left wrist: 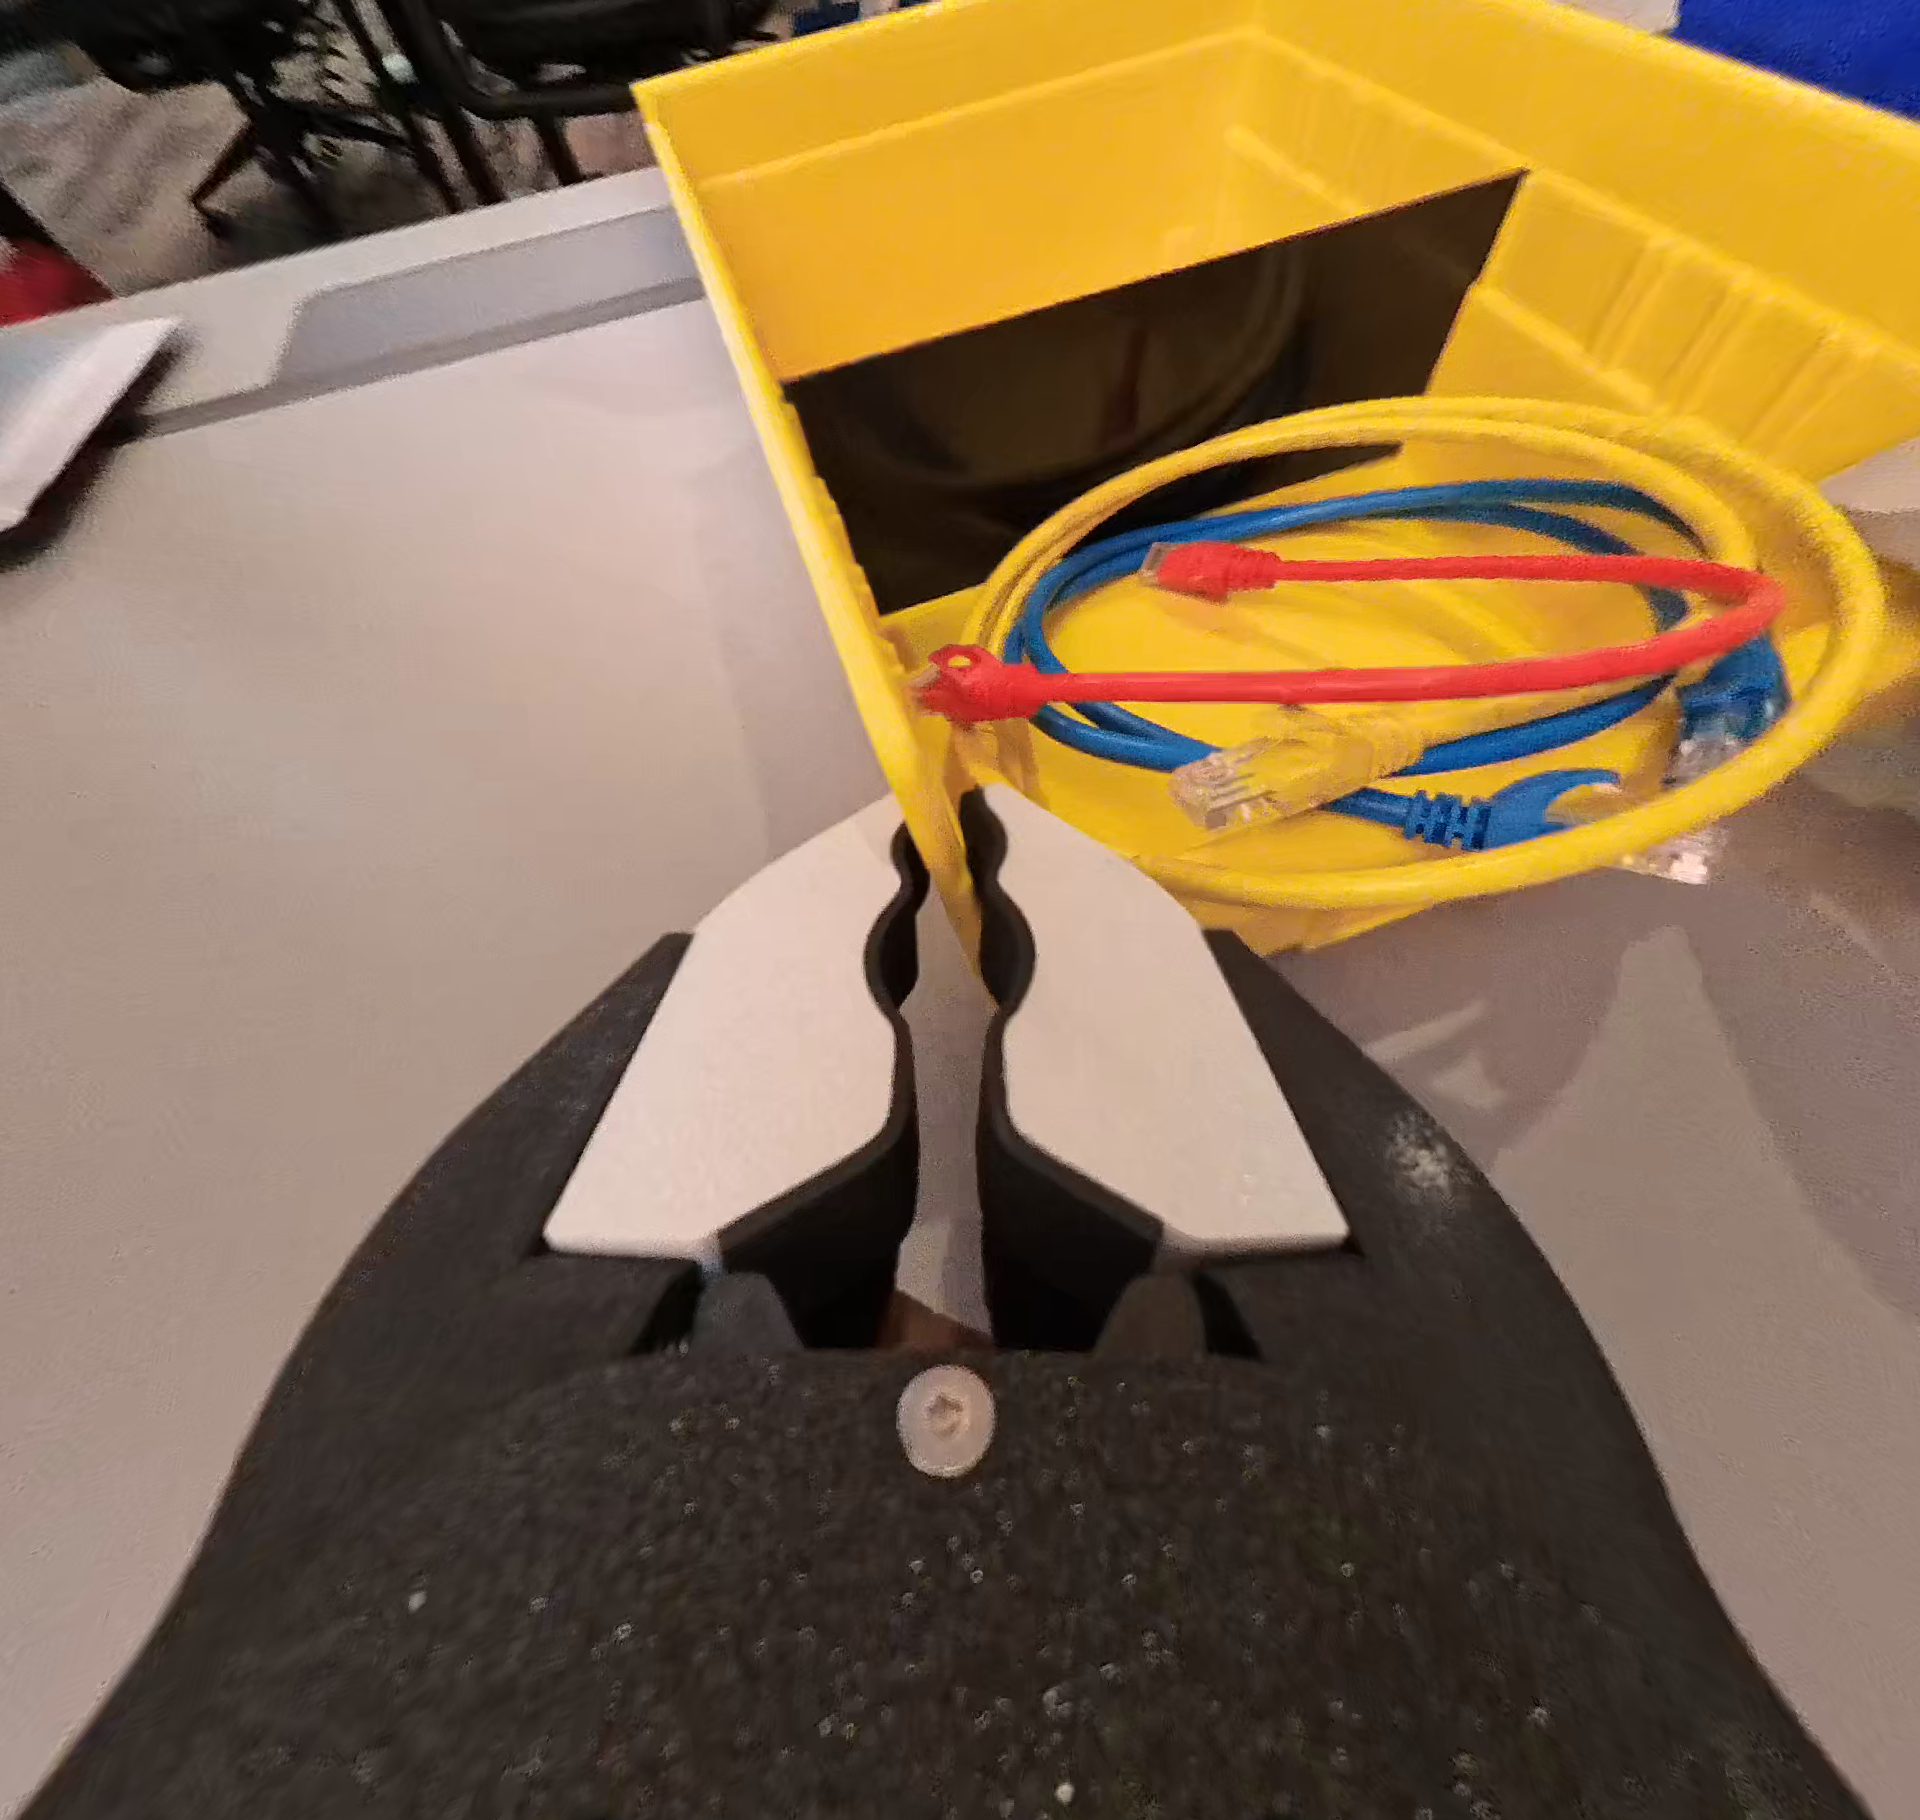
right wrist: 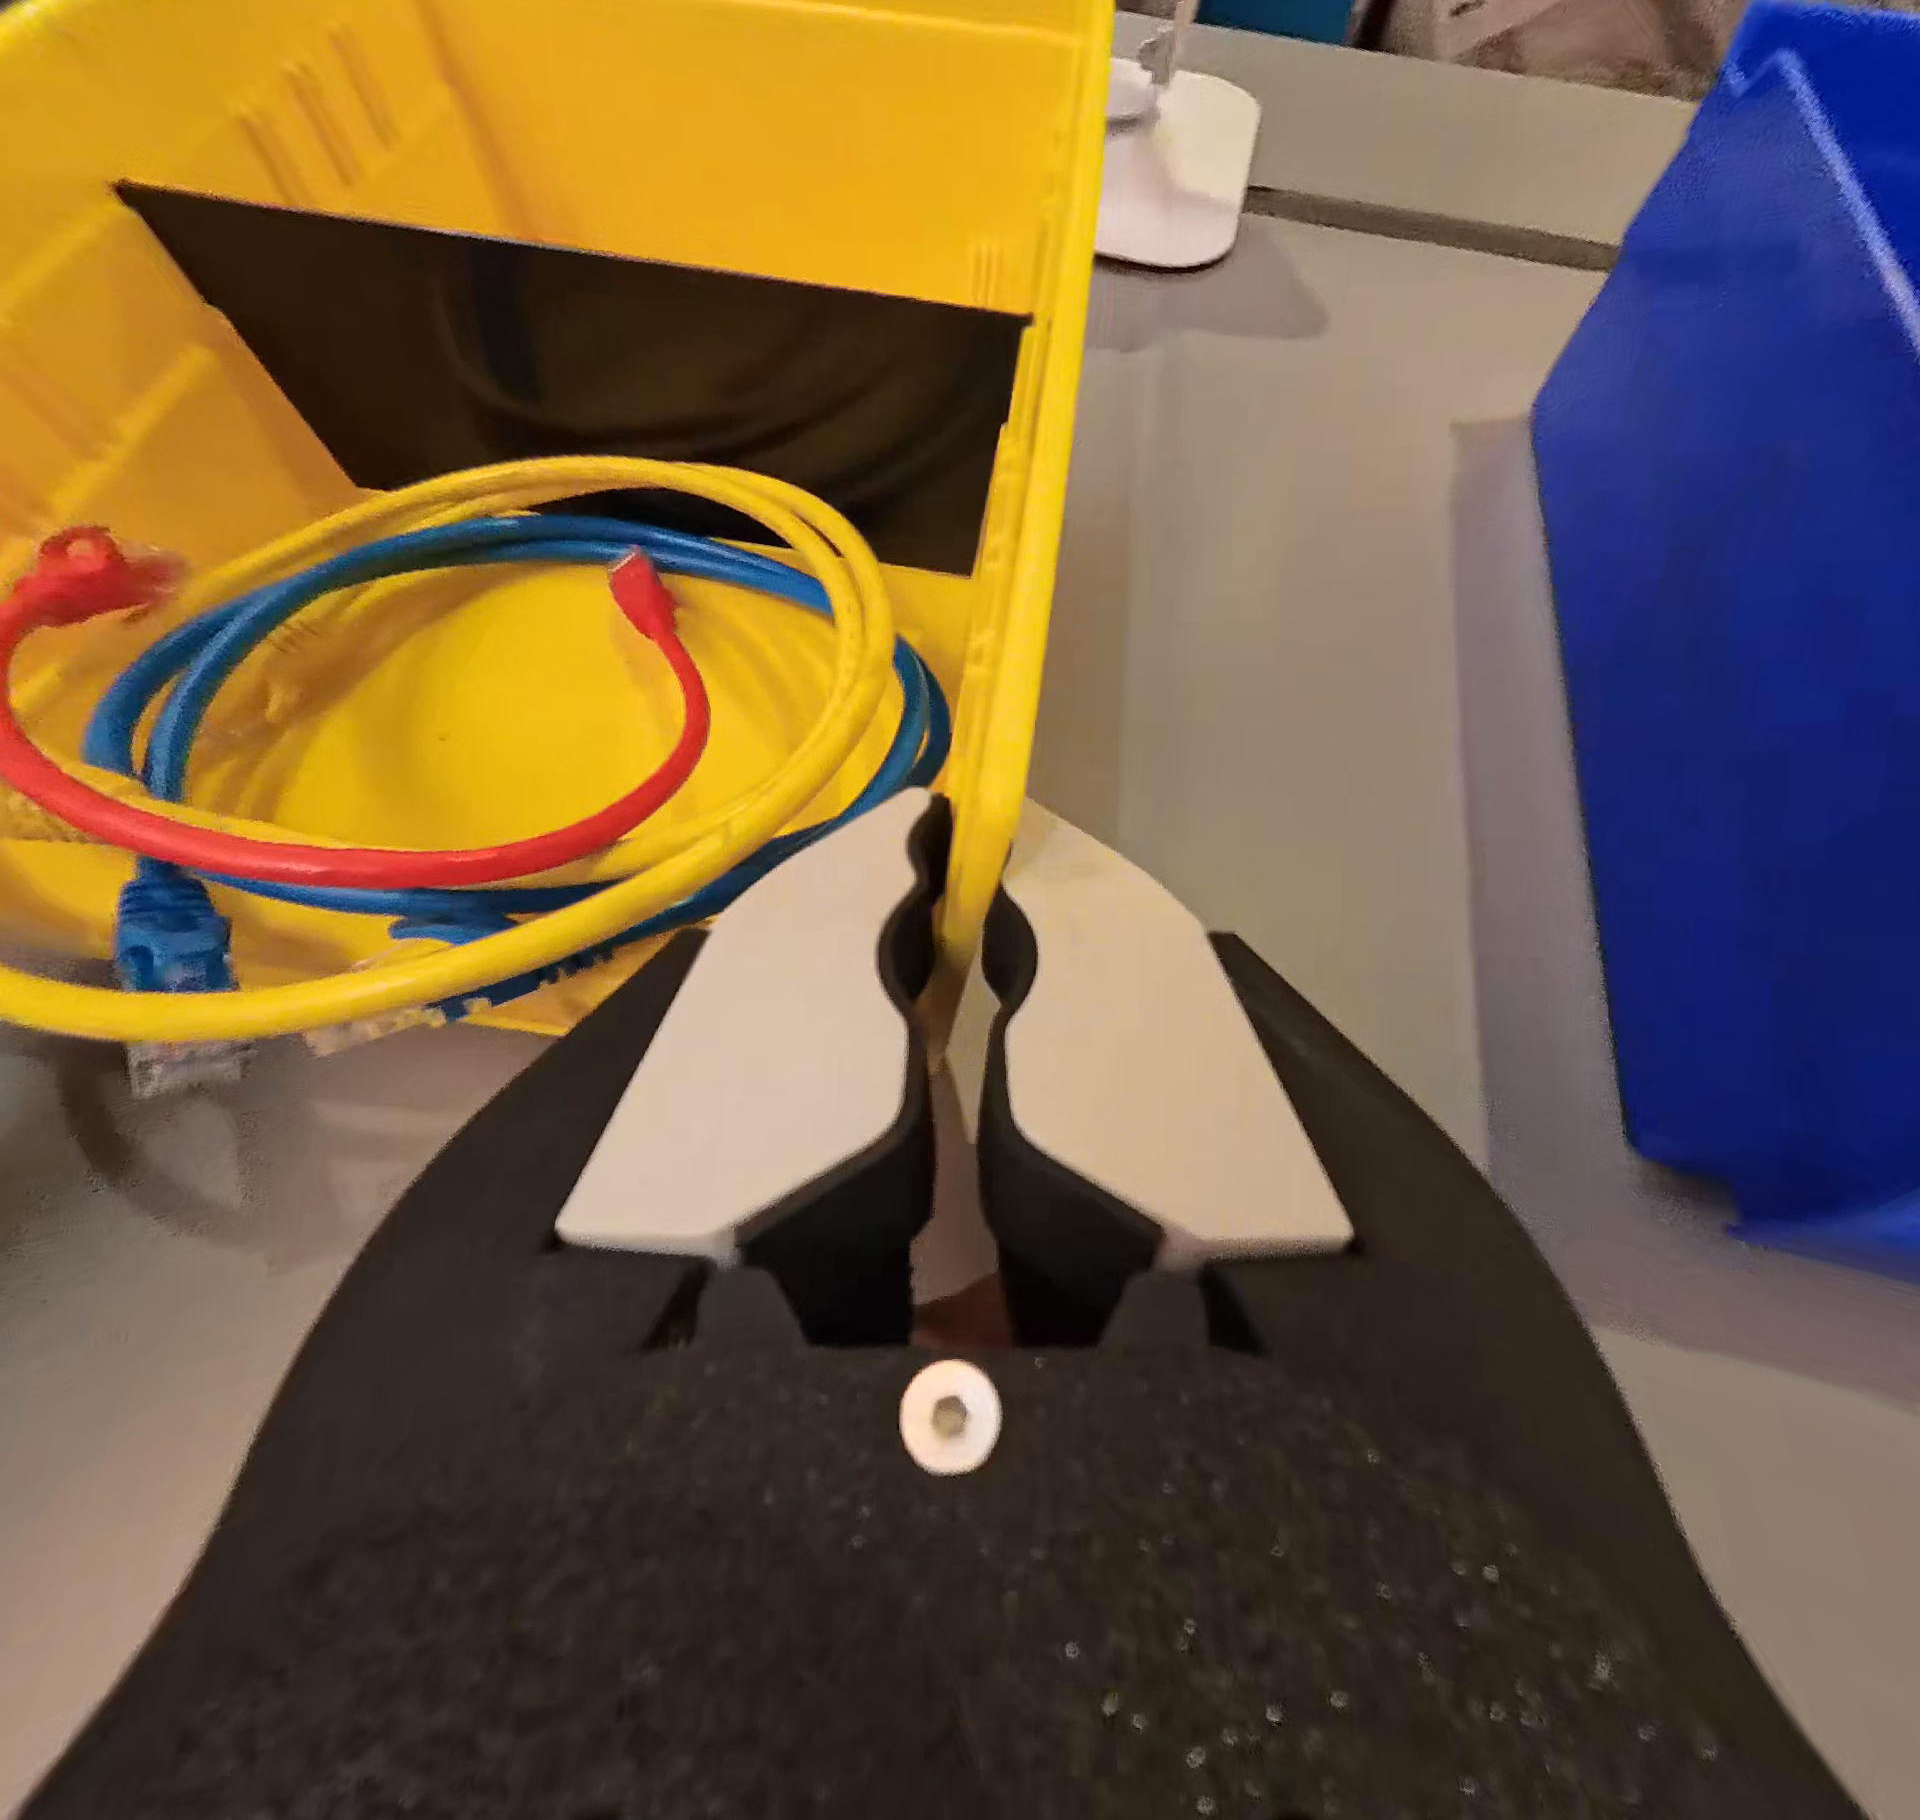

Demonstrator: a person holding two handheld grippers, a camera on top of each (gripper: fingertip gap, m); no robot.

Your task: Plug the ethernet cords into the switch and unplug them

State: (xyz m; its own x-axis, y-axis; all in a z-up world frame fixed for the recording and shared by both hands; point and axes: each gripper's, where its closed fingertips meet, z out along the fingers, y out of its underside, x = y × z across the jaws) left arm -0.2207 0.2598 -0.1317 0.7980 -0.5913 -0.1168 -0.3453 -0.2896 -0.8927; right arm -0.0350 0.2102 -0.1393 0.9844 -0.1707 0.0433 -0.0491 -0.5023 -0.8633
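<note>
On the grey table [left wrist: 364,731] sits the yellow bin [left wrist: 1039,243], front open; both grippers are clamped on its side walls, left gripper [left wrist: 948,835] on the left wall's front edge, right gripper [right wrist: 961,835] on the right wall. We judge the bin light and stiff. Inside, in front of a black divider [left wrist: 1143,388], are coiled cords: yellow cord [left wrist: 1455,882], blue cord [left wrist: 1351,513], red cord [left wrist: 1455,679]. All look light and springy; grab by the plug boots, since the clear clips are prob. fragile. No switch in view, no writing legible.
</note>
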